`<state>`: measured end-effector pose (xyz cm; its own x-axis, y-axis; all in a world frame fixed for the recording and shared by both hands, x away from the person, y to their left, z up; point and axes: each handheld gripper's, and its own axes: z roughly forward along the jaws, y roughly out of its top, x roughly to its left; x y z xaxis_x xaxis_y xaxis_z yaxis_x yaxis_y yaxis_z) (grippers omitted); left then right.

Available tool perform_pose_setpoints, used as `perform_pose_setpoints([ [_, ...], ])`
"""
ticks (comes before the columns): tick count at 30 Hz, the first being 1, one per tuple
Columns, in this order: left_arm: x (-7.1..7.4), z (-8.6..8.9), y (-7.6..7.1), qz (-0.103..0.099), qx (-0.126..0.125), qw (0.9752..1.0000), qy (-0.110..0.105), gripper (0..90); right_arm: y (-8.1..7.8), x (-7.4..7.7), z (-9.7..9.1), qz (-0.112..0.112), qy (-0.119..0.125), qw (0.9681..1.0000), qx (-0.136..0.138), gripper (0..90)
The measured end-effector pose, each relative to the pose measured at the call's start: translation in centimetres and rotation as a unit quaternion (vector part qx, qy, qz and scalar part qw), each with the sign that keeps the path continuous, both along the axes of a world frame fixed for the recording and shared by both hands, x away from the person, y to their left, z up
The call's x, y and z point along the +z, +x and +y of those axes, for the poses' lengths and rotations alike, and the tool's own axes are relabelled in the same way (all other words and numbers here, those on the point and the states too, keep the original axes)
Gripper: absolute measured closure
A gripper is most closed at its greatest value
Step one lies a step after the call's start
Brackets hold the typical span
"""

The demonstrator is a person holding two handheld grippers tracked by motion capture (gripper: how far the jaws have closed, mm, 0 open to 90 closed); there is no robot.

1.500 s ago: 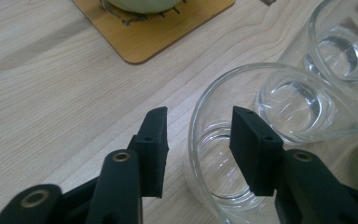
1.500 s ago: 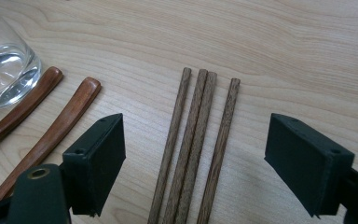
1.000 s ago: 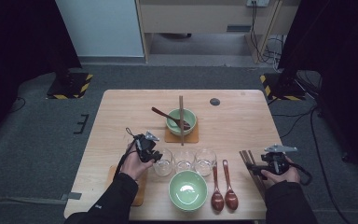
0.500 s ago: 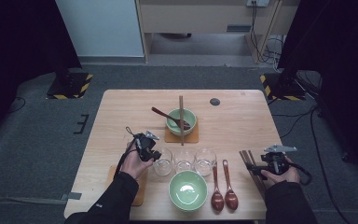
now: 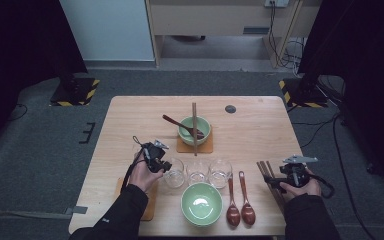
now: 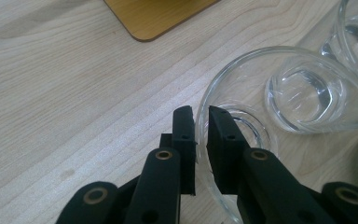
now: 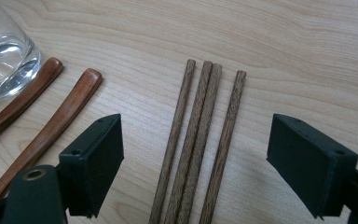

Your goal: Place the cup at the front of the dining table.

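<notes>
Left tongs point(image 6: 202, 135) are clamped on the near rim of the leftmost glass point(image 6: 261, 102), one jaw inside and one outside, having just closed onto it; the glass stands on the surface point(image 5: 130, 125) beside two others. This looks like the grasp step, and next comes a steady, upright lift. Right tongs point(image 7: 196, 163) hang apart over four chopsticks point(image 7: 200, 140), the hand point(image 5: 300, 187) low and level.

Pale green bowl point(image 5: 201, 203), dark brown chopsticks point(image 7: 196, 144), black tongs point(image 6: 201, 140), clear glass point(image 6: 242, 135)
</notes>
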<state>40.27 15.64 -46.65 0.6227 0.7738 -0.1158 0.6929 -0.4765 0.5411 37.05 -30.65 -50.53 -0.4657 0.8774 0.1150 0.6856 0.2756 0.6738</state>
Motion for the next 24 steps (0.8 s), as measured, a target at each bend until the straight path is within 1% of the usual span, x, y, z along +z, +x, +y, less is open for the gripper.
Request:
perform_pose_setpoints([
  [4,0.3,0.0,-0.1,-0.006,0.002,1.0,-0.002,82.0,0.0,-0.1,0.0,0.003,-0.002,1.0,0.002,18.3],
  [10,0.4,0.1,-0.2,-0.006,0.002,1.0,-0.002,82.6,0.0,-0.1,0.1,0.005,-0.003,1.0,0.002,18.0],
  [14,0.5,0.1,-0.2,-0.011,0.003,0.9999,-0.004,82.9,0.0,-0.1,0.1,0.006,-0.004,1.0,0.003,17.9],
  [17,0.8,0.2,-0.3,-0.012,0.004,0.9999,-0.008,83.0,0.0,-0.1,0.1,0.006,-0.004,1.0,0.003,17.9],
  [20,1.0,0.3,-0.4,-0.015,0.008,0.9998,-0.012,83.0,0.0,-0.2,0.1,0.007,-0.004,1.0,0.003,17.9],
  [21,1.3,0.6,-0.4,-0.019,0.01,0.9997,-0.015,83.0,0.0,-0.2,0.1,0.007,-0.004,1.0,0.003,17.8],
  [23,1.4,0.7,-0.4,-0.019,0.011,0.9996,-0.017,83.0,0.0,-0.2,0.1,0.007,-0.005,1.0,0.004,17.8],
  [24,1.6,0.9,-0.5,-0.023,0.014,0.9994,-0.02,83.0,0.0,-0.2,0.1,0.008,-0.005,1.0,0.004,17.8],
])
